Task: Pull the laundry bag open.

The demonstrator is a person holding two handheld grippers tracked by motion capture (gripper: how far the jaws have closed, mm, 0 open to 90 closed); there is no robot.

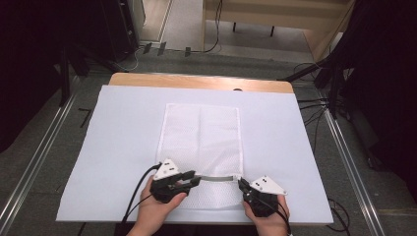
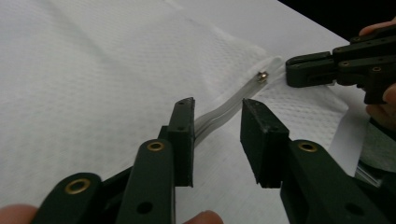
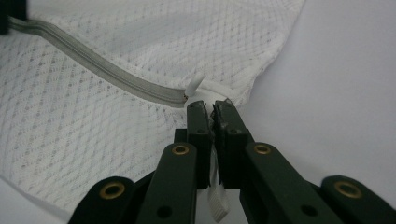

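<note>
Two black two-jaw grippers worked at the near end of a white mesh laundry bag [image 1: 201, 135] that lay flat on a pale sheet-covered table [image 1: 123, 147], its short edges facing the person and the far side. The grey zipper [image 1: 218, 178] ran across the bag close to its near edge, between the two tools. The left gripper [image 1: 193, 179], held in the person's left hand [image 1: 156, 206], sat over the left end of that zipper; in the left gripper view its jaws stood a moderate way apart with the zipper tape [image 2: 219, 119] passing between them, and the pads did not press on it. The small metal zipper slider [image 2: 262, 76] lay farther along the tape, just in front of the other tool's tips. The right gripper [image 1: 242, 185], in the person's right hand [image 1: 268, 216], was at the bag's near right corner. In the right gripper view its jaws were pinched together on the white fabric corner [image 3: 215, 95] at the zipper's end, with a strip of white material hanging down between them. Both tools lay low against the table, well toward its near edge.
</note>
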